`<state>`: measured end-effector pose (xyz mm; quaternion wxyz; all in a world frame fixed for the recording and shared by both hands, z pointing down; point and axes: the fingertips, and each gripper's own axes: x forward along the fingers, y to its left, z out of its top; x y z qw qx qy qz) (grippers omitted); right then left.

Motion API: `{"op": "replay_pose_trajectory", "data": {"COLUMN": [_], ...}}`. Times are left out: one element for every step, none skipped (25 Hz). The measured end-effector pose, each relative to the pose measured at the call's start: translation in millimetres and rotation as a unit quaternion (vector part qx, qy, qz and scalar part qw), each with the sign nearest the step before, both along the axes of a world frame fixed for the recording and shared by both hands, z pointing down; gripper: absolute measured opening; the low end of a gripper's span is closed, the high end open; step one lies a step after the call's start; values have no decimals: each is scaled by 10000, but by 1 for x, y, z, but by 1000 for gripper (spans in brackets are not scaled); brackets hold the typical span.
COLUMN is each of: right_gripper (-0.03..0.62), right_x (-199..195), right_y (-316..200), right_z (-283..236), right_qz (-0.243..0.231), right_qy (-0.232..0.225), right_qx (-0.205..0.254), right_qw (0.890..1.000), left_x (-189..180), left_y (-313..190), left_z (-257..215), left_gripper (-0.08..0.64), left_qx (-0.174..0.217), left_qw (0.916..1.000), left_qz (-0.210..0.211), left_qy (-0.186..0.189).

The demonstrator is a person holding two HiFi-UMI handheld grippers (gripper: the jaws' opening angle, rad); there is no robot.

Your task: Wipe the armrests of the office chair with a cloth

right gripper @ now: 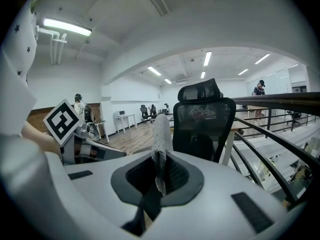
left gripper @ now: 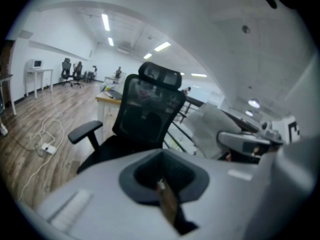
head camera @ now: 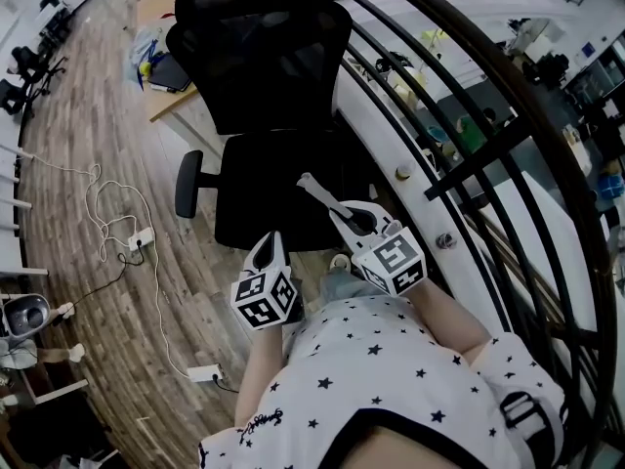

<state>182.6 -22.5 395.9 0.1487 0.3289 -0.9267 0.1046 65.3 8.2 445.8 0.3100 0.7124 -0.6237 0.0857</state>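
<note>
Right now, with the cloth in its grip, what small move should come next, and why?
Probably reach the right gripper forward and leftward to the armrest. It clamps the cloth, which seems to hang clear of the chair, so no wiping contact exists yet.

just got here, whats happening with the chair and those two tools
A person stands facing a black office chair, one tool in each hand. The right hand-held gripper is shut on a pale cloth. The left hand-held gripper is shut and empty. The cloth is not on an armrest yet, so wiping hasn't begun.
</note>
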Motion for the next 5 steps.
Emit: {"op": "replay_pose_trajectory", "data": {"right_gripper": [25,25,25,25,26], "right_x": [-1,-2,-3,-4,-5], "right_y": [0,-1,-2,-2,-3], "right_z": [0,-1,-1,-1,-2], "right_qz": [-13,-23,-32,-41,-49], "right_qy": [4,7,9,12,14], "right_qx": [13,26,36,45,53], "right_qw": [10000,10000,10000,10000,10000], "left_x": [-1,-1,-2,-2,-3], "left_y": [-1,-2,-3,-4,-5], "left_z": [0,0,0,-1,-1], "left_gripper": [8,8,8,8,8], "left_qx": [4,9,13,16,19], "left_qw": [10000,10000,10000,10000,10000], "left_qz": [1,2,4,5,5], "left_qy": [1,3,5,8,10]}}
